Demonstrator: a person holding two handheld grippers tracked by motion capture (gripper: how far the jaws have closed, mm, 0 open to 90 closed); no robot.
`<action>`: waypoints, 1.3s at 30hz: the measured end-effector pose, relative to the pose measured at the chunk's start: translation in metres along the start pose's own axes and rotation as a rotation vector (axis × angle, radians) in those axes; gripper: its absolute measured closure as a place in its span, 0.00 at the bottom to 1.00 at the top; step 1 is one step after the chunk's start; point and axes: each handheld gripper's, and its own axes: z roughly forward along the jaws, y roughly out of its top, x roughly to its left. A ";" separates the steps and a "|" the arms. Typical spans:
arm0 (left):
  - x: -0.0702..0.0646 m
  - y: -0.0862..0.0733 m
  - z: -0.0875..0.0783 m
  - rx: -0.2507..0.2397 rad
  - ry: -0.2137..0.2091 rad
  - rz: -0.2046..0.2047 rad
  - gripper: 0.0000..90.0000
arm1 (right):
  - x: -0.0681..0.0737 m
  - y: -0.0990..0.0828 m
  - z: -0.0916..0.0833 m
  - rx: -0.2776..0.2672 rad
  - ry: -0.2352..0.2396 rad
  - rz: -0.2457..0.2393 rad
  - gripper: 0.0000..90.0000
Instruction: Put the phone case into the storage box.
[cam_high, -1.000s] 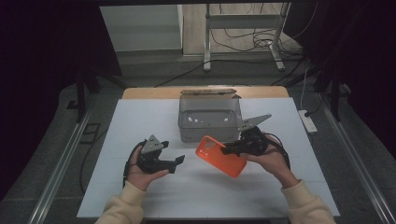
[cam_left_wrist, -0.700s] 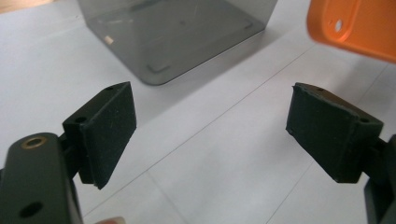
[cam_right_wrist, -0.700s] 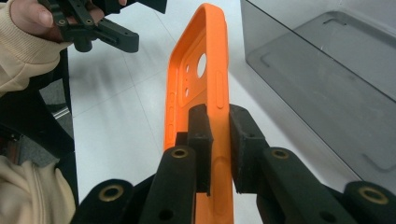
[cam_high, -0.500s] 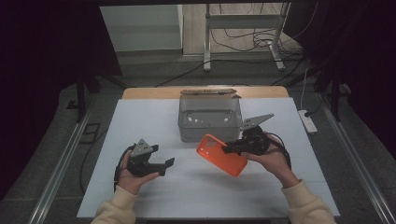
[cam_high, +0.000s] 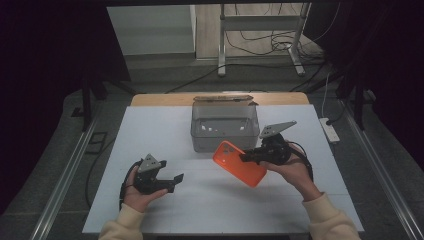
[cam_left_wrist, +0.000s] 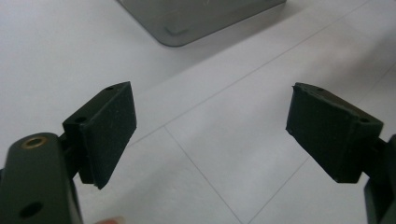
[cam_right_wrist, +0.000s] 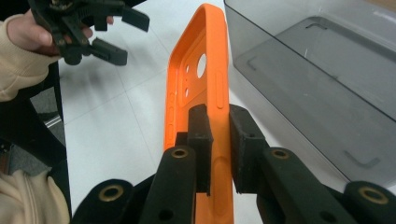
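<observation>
Clamping an orange phone case (cam_high: 239, 163) by one long edge, the right hand-held gripper (cam_high: 250, 155) holds it clear of the counter (cam_high: 150, 130), just in front of the grey bin (cam_high: 225, 126) as seen from the person's side. In the right gripper view the jaws press on either side of the case wall (cam_right_wrist: 216, 98); the case runs away from the camera with its open side and camera cut-outs facing left, and the bin wall (cam_right_wrist: 299, 84) lies just beside it on the right. The bin is translucent, open-topped, and sits at the far middle of the counter.

Left hand-held gripper (cam_high: 172, 181): jaws well apart, nothing between them, held low over the counter, well apart from the bin and to its front left. In the left gripper view a rounded bin corner (cam_left_wrist: 187, 23) shows beyond the spread jaws. The right gripper view also catches this gripper (cam_right_wrist: 119, 35), open, in the person's left hand (cam_right_wrist: 28, 32).

A brown cardboard strip (cam_high: 223, 98) lies just behind the bin.
</observation>
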 end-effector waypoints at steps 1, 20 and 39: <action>0.000 -0.001 0.000 0.001 0.003 0.000 0.18 | 0.000 0.000 0.000 -0.004 -0.002 0.001 0.89; -0.001 -0.003 -0.002 -0.015 -0.001 -0.002 0.17 | 0.004 0.007 -0.010 -0.050 -0.051 0.000 0.89; -0.002 -0.002 -0.001 -0.005 -0.011 0.001 0.18 | 0.010 0.017 -0.024 -0.081 -0.132 -0.022 0.89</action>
